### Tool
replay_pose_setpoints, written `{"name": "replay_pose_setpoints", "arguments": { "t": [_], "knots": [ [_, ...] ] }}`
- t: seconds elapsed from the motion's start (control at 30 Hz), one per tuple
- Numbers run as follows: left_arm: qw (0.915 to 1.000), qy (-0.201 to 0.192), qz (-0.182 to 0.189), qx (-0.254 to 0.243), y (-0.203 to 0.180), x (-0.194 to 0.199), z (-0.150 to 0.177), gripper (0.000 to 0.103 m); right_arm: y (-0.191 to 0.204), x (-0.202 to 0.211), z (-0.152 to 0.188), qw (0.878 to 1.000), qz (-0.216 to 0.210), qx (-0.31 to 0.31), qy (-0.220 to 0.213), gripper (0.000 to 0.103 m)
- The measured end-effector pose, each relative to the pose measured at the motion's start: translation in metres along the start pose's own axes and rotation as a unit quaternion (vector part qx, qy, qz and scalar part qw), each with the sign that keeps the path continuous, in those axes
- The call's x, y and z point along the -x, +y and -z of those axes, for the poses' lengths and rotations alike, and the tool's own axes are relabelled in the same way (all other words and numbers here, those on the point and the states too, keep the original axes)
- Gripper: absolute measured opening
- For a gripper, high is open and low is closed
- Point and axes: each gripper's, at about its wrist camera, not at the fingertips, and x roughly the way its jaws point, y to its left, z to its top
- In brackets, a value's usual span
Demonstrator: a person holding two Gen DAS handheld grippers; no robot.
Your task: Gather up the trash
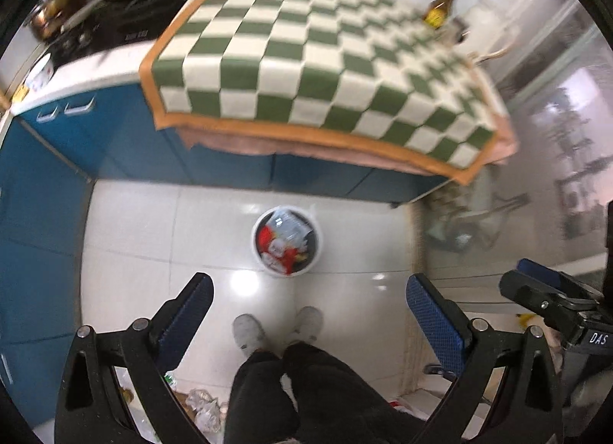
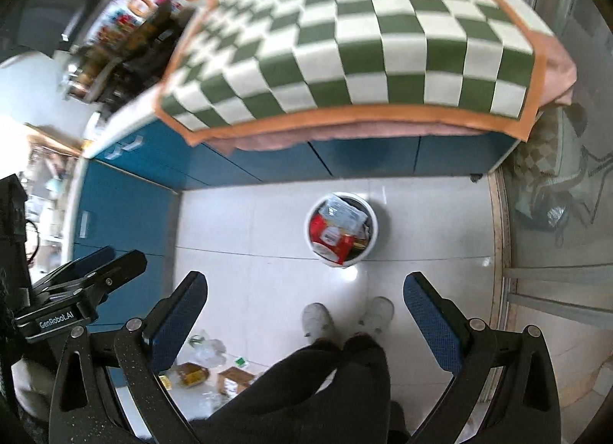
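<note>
Tiled floor, bin [image 1: 285,240] beyond fingers [image 1: 435,315]

Green-and-cream checked cloth [image 1: 314,57], blue cabinets [image 1: 115,145], white bin [image 1: 285,241], red wrappers [image 2: 331,237].

Glossy white floor [image 1: 134,229], blue cabinets [image 1: 42,176]
</note>
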Motion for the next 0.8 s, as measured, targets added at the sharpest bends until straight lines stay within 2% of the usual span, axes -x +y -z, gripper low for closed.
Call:
{"name": "replay_pose_setpoints", "arguments": {
  "t": [0.23, 0.37, 0.47, 0.8],
  "knots": [
    [0.9974, -0.042, 0.056, -0.014, -0.011, 0.078, 0.003, 0.103, 0.053, 0.093, 0.016, 0.998, -0.041, 0.023, -0.034, 0.103],
    [0.9951, -0.057, 0.08, -0.014, -0.012, 0.106, 0.011, 0.103, 0.073, 0.12, 0.023, 0.997, -0.056, 0.03, -0.042, 0.103],
    [0.9939, -0.056, 0.094, -0.014, -0.012, 0.118, 0.016, 0.103, 0.082, 0.127, 0.028, 0.997, -0.063, 0.031, -0.042, 0.103],
    [0.9933, -0.055, 0.102, 0.001, -0.003, 0.13, 0.029, 0.103, 0.087, 0.123, 0.037, 0.997, -0.059, 0.032, -0.027, 0.103]
  ]
}}
